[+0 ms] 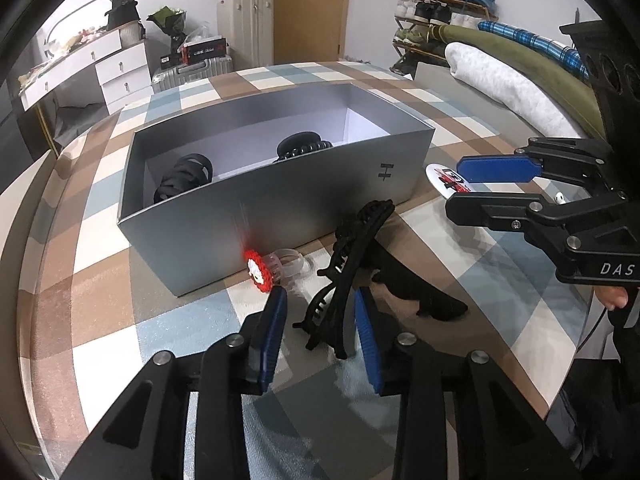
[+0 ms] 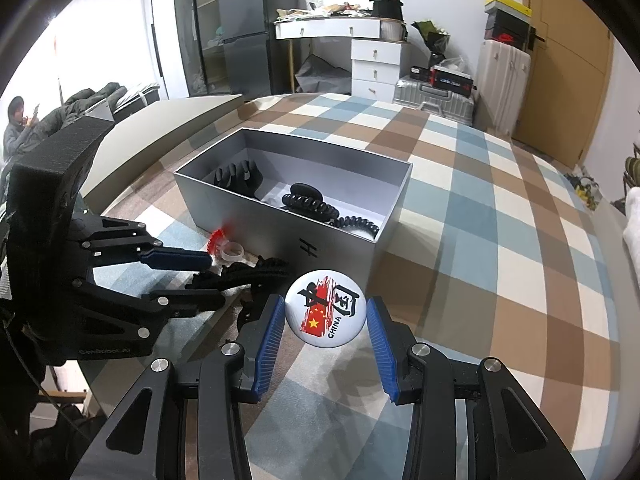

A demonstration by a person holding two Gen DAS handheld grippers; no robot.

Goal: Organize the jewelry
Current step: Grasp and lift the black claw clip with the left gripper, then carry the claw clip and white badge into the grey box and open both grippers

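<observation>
The round white badge (image 2: 325, 309) lying just in front of the grey box (image 2: 240, 216) carries the word "CHINA" in black capitals along its lower edge, beneath large brush-style Chinese characters and a red flag with yellow stars. On the box's near wall, beside the badge, stands a dark mark like a letter H with a bar (image 1: 386, 171). The right gripper (image 1: 460, 189), reaching in on the badge side of the box, shows white letters "DAS" (image 1: 617, 269) on its black body. Raised lettering on the left gripper (image 2: 208, 276) is too faint to read.
</observation>
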